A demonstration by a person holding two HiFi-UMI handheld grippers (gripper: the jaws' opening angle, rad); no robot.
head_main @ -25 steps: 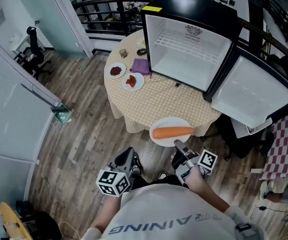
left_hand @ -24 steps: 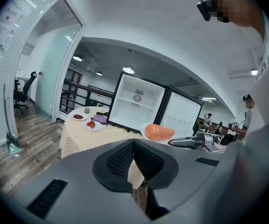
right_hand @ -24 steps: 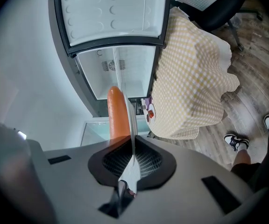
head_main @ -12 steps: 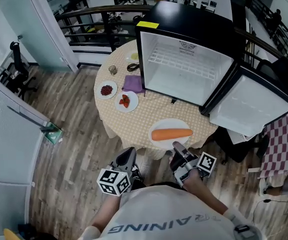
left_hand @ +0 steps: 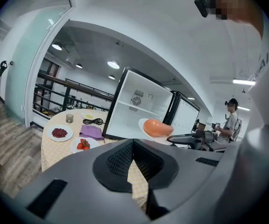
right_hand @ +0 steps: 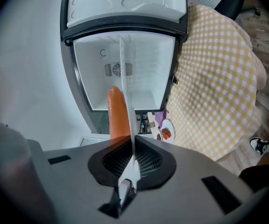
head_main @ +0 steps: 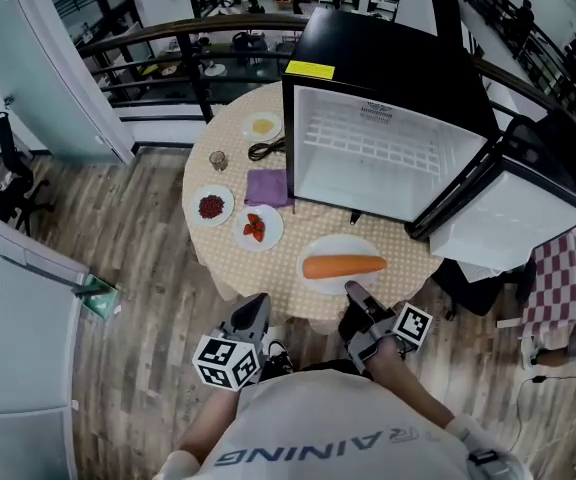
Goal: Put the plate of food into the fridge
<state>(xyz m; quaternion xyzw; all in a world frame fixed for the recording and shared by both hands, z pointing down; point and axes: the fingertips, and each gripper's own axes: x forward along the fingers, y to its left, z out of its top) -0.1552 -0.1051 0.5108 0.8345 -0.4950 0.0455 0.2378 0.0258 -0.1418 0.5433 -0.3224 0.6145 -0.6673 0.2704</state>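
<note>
A white plate with a long orange carrot hangs over the near edge of the round table. My right gripper is shut on the plate's near rim. In the right gripper view the plate stands edge-on between the pads, the carrot to its left. Beyond it the black fridge stands open on the table, with a white, bare interior and its door swung right. My left gripper is shut and holds nothing, low at the table's edge, left of the plate.
On the checked cloth left of the fridge lie a plate of dark red bits, a plate of red pieces, a purple cloth, a black cable, a small jar and a yellow dish. A railing runs behind the table.
Both grippers and the plate have come closer to the table; the plate now hangs over its near edge, closer to the open fridge. The grip on the plate is unchanged.
</note>
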